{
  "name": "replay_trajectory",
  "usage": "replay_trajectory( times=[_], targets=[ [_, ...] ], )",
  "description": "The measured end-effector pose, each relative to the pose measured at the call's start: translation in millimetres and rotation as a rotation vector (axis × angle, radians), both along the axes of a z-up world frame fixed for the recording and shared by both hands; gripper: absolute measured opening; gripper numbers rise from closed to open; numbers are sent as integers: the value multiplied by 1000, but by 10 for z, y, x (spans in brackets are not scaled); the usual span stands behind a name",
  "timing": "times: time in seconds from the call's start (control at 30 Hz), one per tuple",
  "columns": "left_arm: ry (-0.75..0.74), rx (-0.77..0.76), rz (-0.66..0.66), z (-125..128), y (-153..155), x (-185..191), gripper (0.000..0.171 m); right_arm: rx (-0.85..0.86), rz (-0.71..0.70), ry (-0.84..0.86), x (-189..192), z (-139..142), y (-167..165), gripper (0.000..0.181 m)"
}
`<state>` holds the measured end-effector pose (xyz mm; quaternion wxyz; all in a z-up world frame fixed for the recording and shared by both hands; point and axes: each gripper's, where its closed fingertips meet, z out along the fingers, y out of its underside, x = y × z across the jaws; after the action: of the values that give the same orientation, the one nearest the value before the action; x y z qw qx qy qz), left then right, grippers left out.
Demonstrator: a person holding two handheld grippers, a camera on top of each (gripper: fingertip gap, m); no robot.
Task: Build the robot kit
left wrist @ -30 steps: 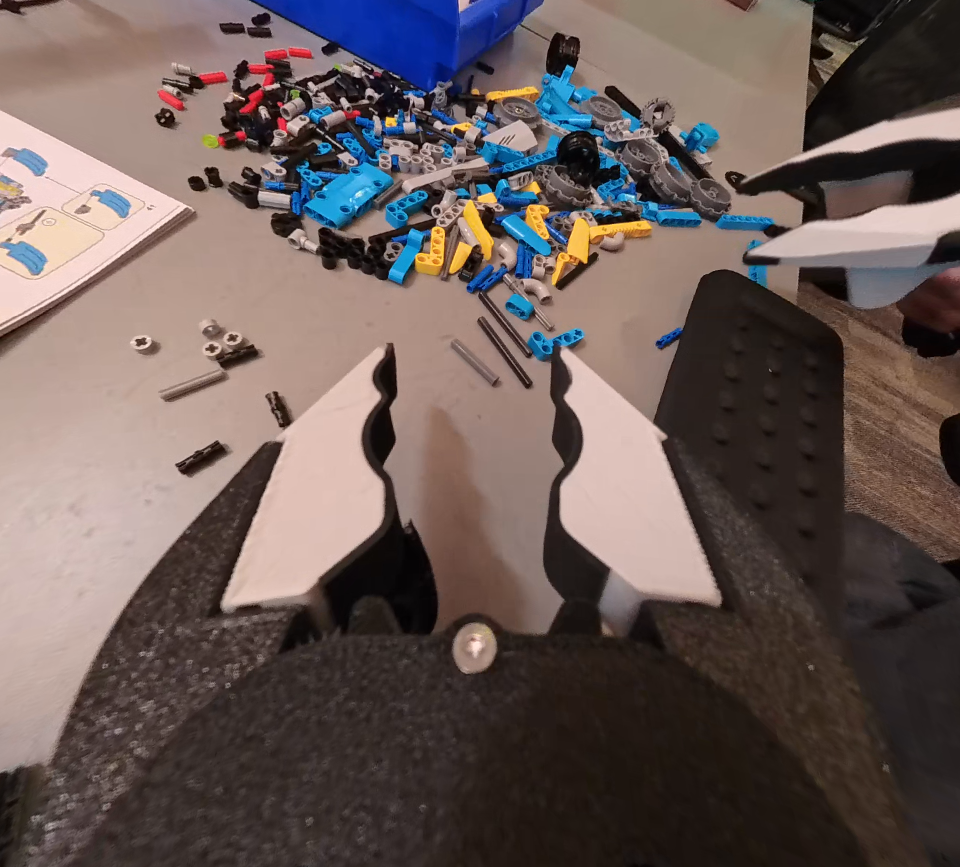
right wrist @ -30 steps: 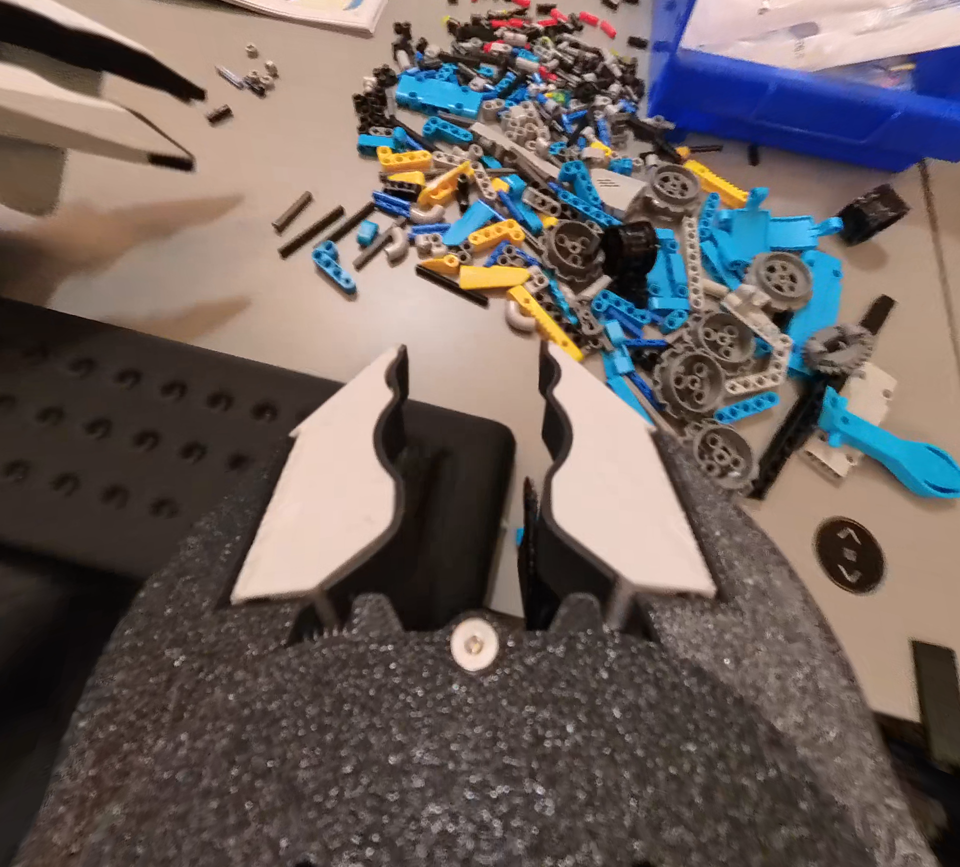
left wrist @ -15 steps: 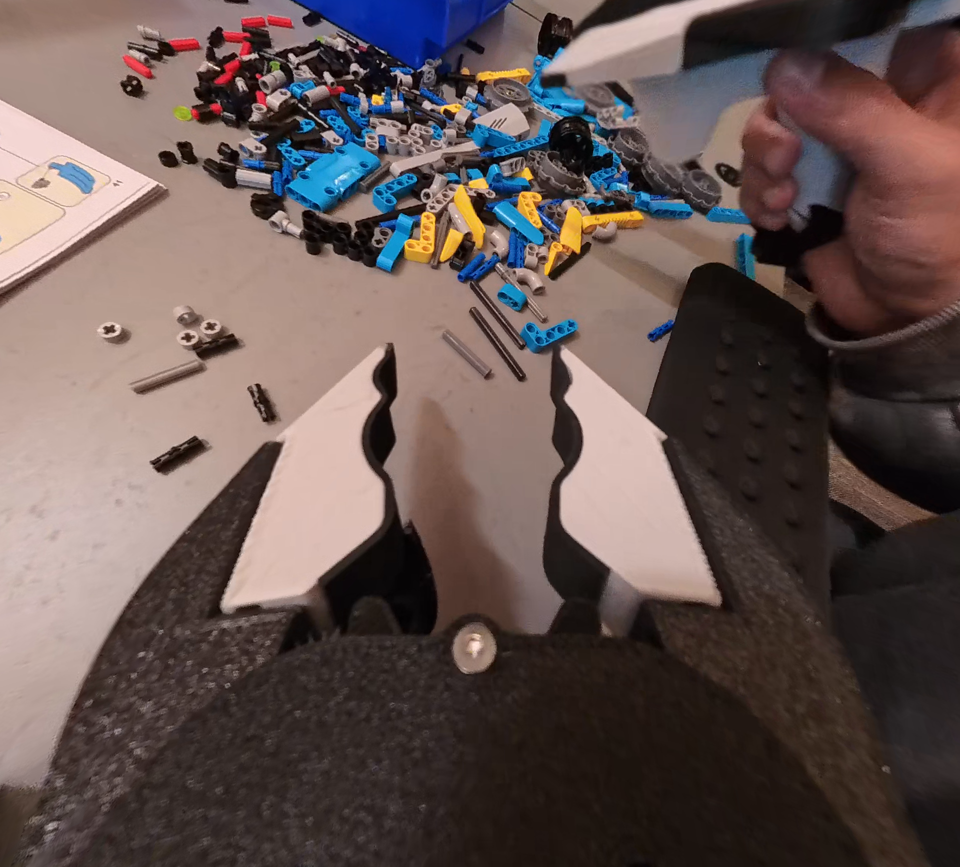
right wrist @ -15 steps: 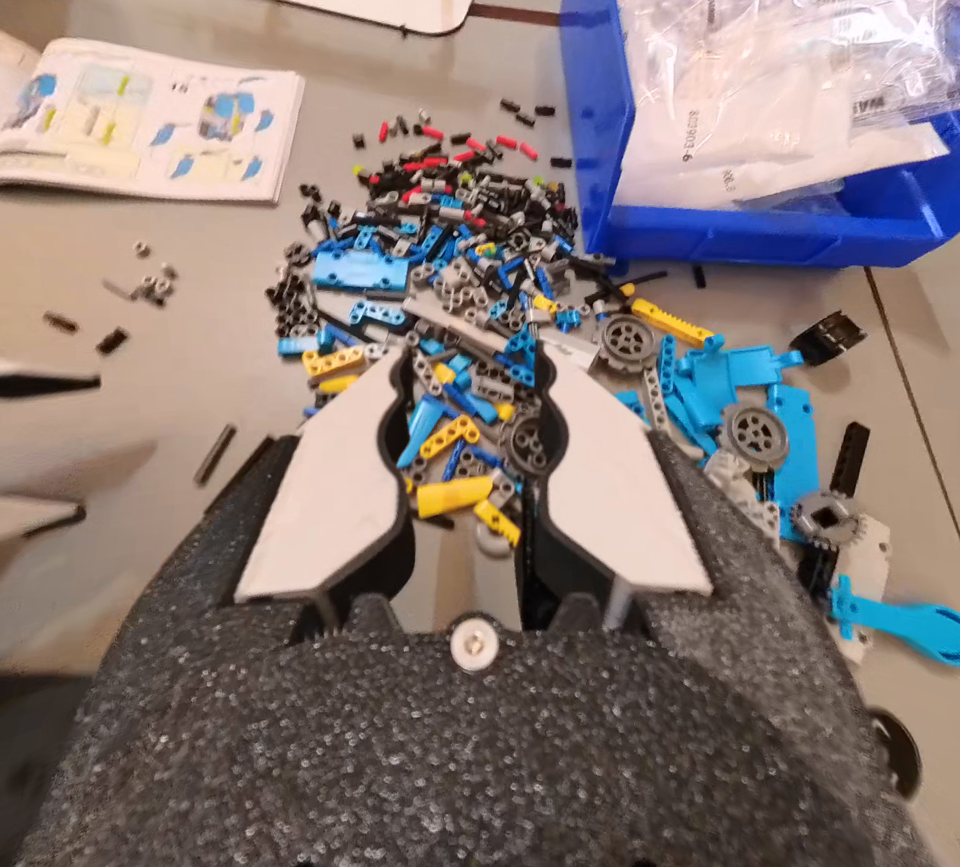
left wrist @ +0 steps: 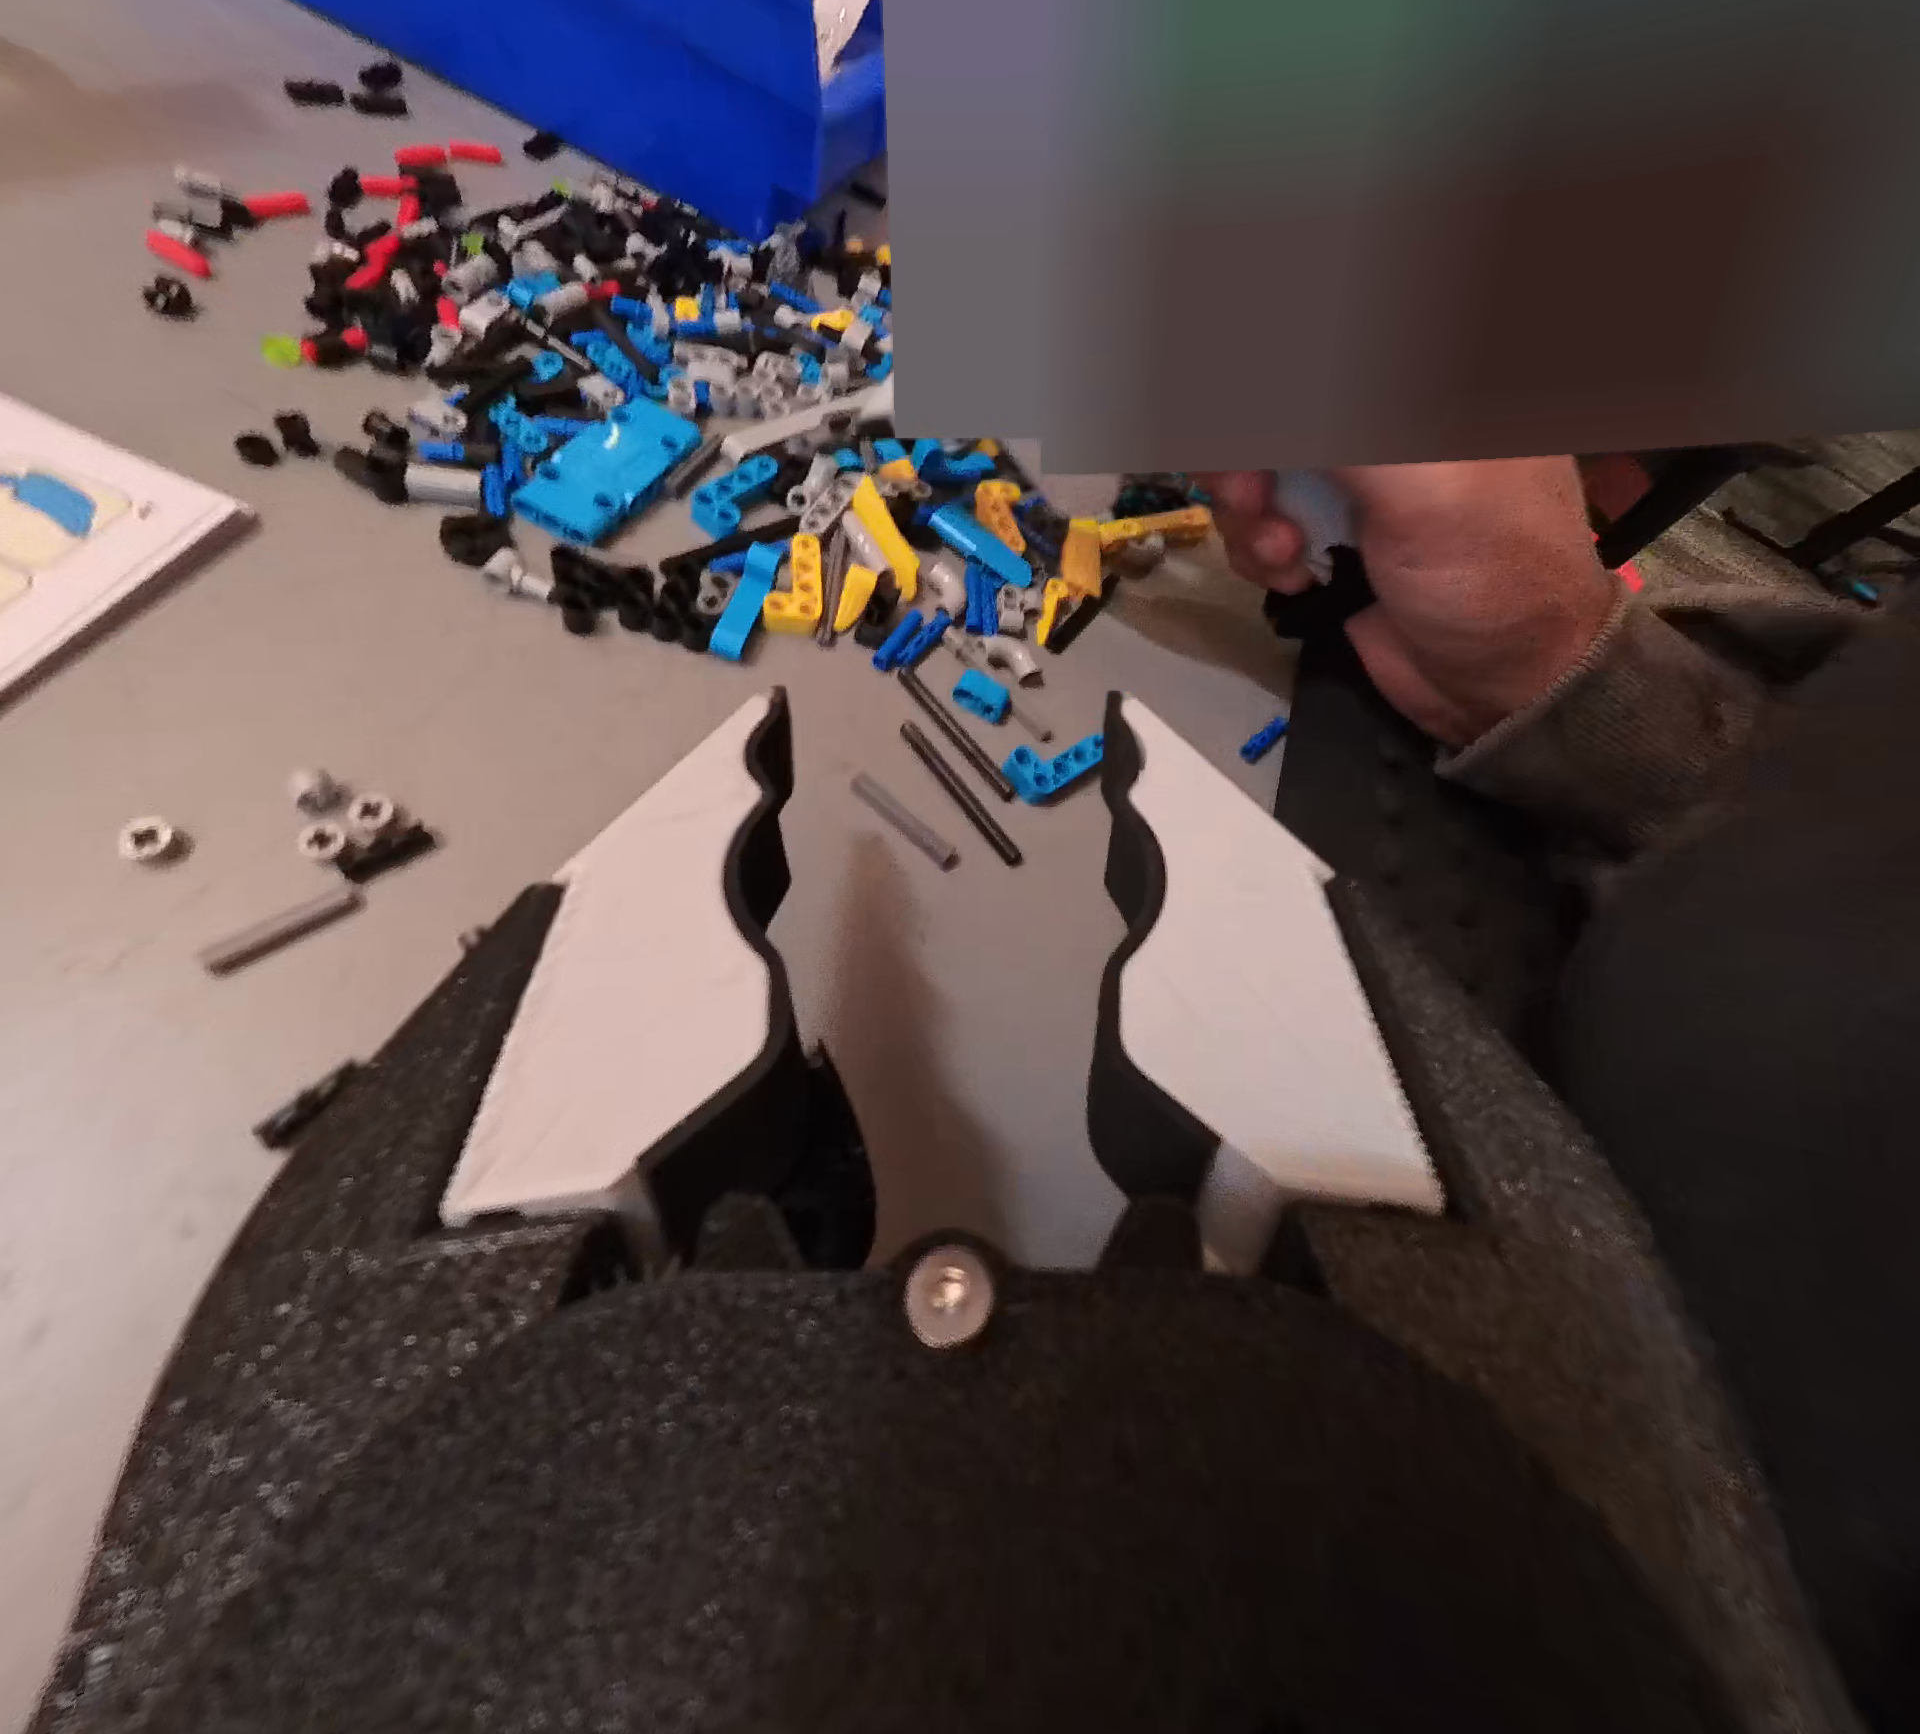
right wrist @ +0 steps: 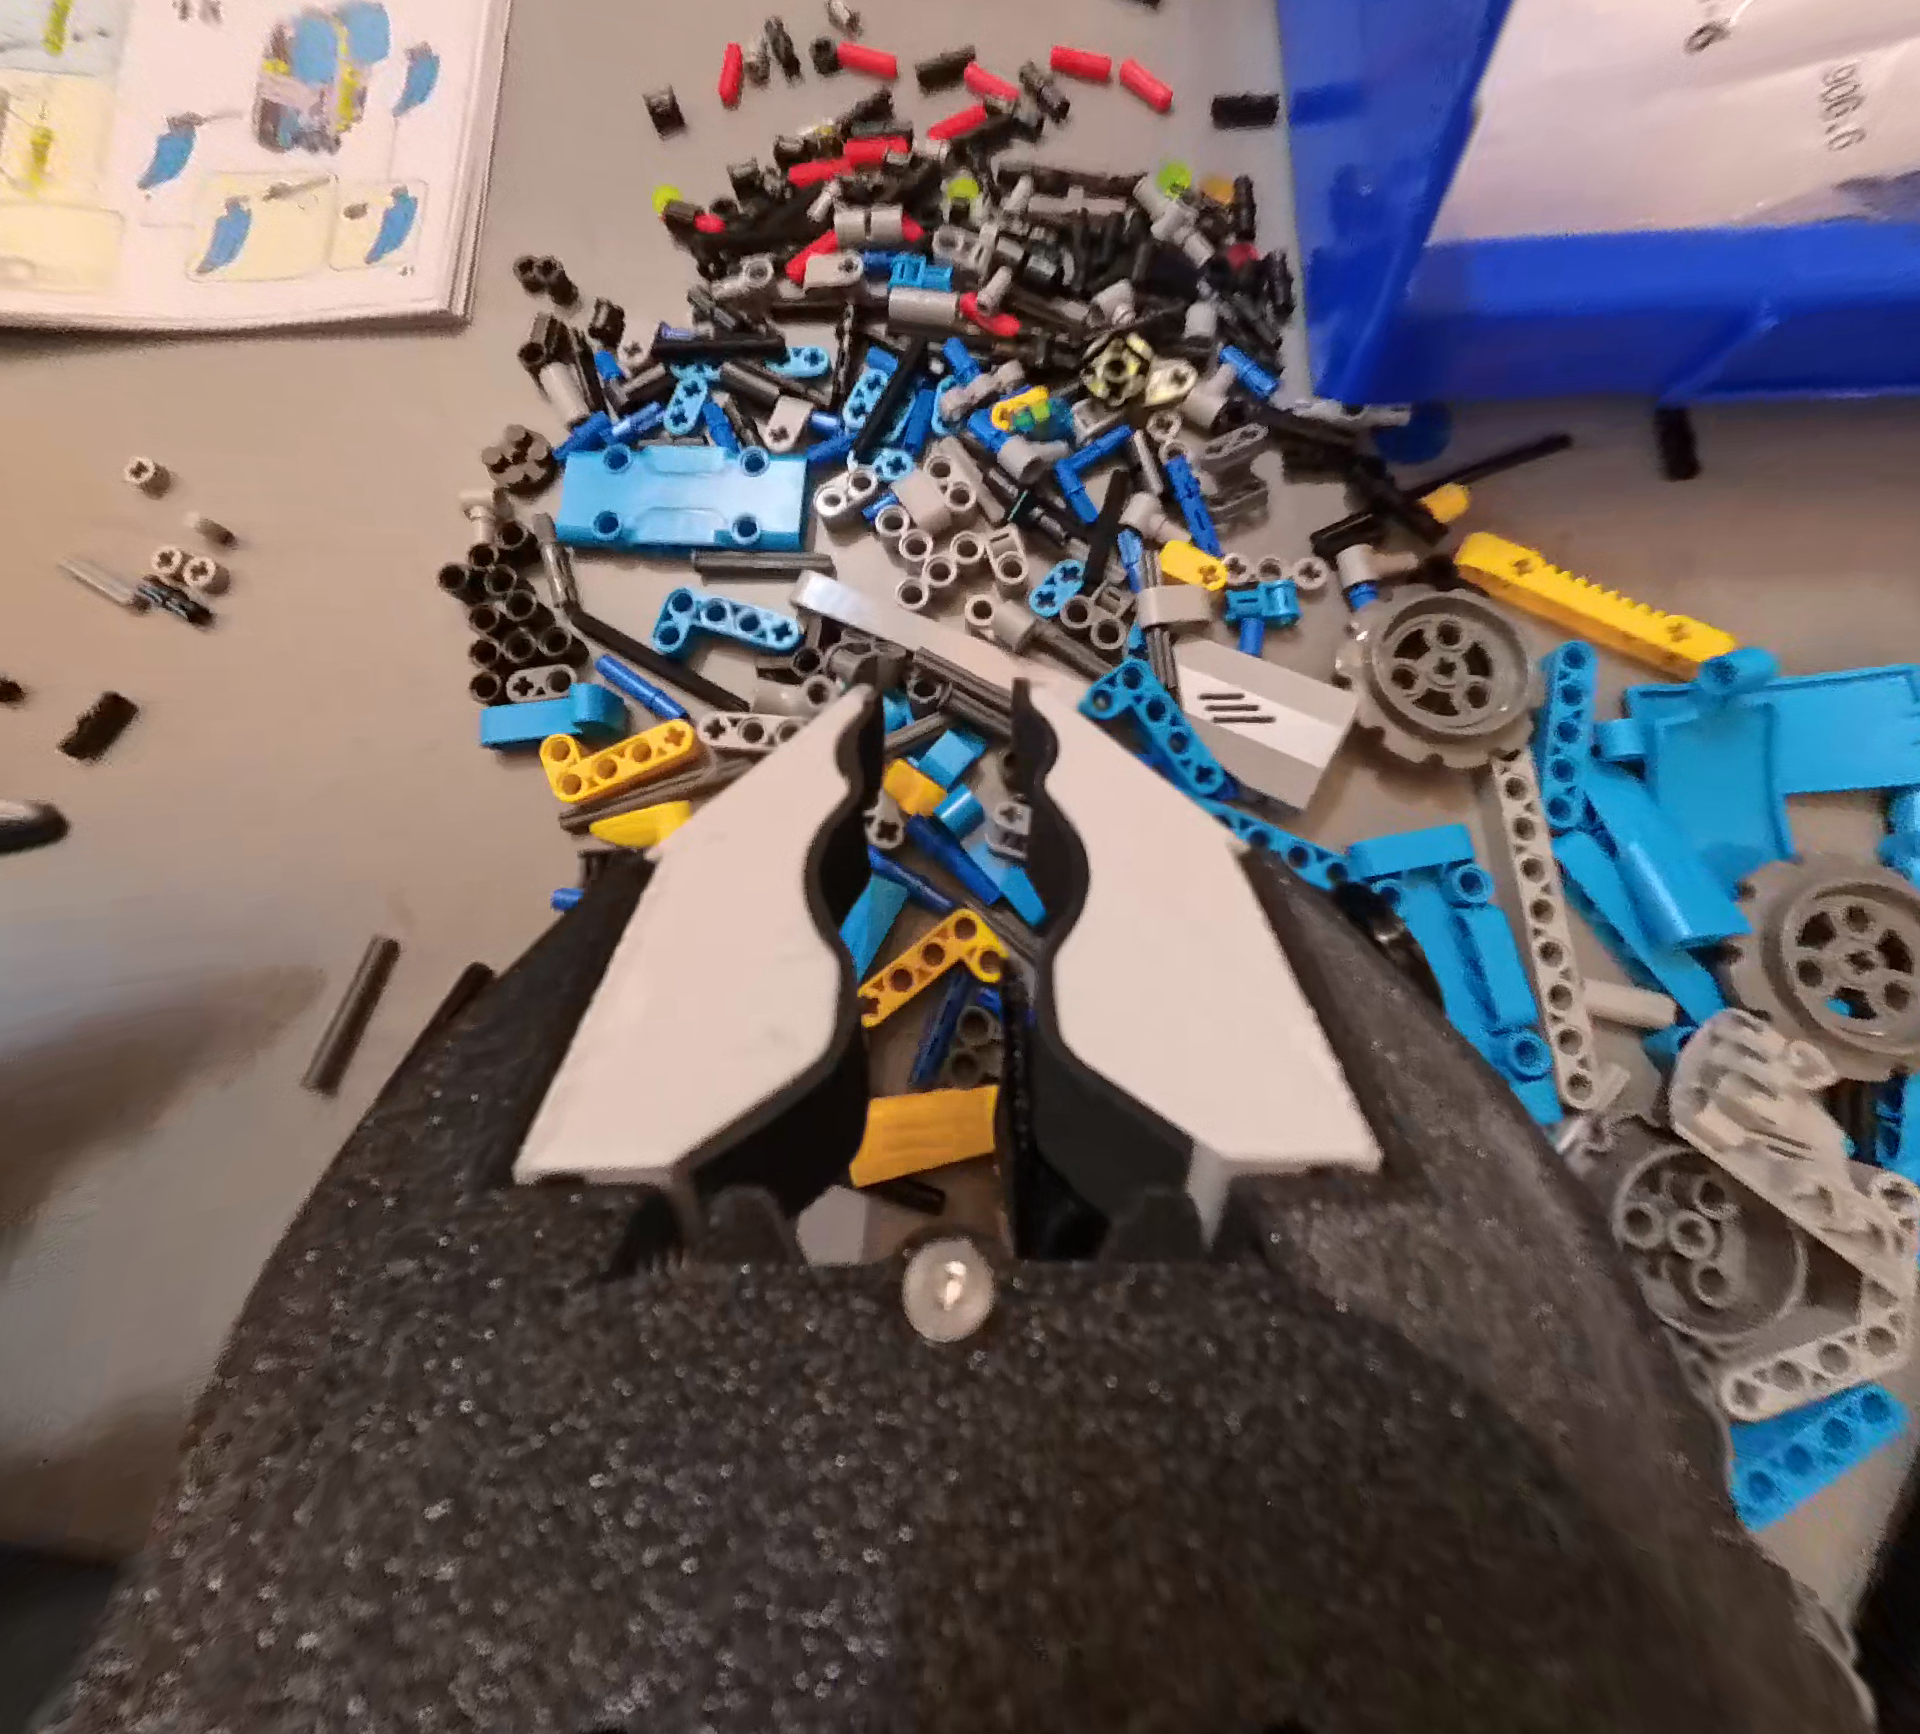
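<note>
1. Grey tabletop carries a spread heap of small building parts, blue, black, yellow and grey, with a blue bin holding plastic bags behind it and an open instruction booklet to one side.
2. Left gripper hovers low over bare table at the near edge of the heap, jaws spread wide and holding nothing. A short grey axle and two black axles lie just ahead between its fingers; a blue angled beam sits by the right finger.
3. Right gripper hangs over the middle of the heap, pitched downward, jaws narrowly parted and empty. A yellow angled beam and a yellow panel piece show through the gap, below the fingers.
4. Judgement: any pick from this heap wants a single, isolated part between the tips.
5. A person's hand grips the right tool's handle, wrist bent, sleeve at the table edge.
</note>
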<state>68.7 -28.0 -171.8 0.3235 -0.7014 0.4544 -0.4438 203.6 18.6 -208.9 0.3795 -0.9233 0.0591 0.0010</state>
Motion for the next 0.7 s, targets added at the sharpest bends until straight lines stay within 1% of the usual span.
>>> replay_trajectory(
  times=[0.03, 0.1, 0.2, 0.33, 0.47, 0.63, 0.7],
  targets=[
    [-10, 14, -7, 16, 3, 35, 60, -35, 9, 7, -15, -63, -5, 24],
    [8, 30, -30, -49, -13, 87, 61, -75, 11, 6, -11, -140, -4, 25],
    [33, -13, -91, -110, -117, 103, 63, -70, -15, 8, 52, -144, -6, 23],
    [22, 7, -79, -80, -90, 80, 62, -67, -62, 38, 138, -146, -23, 22],
    [28, -36, -86, -110, -90, 64, 62, -49, -53, 22, 132, -113, -25, 0],
    [43, 14, -79, -107, -80, 27, 62, -56, -68, 36, 153, -143, -29, 0],
    [44, 18, -72, -108, -62, 12, 62, -47, -72, 61, 153, -135, -19, 8]
  ],
)
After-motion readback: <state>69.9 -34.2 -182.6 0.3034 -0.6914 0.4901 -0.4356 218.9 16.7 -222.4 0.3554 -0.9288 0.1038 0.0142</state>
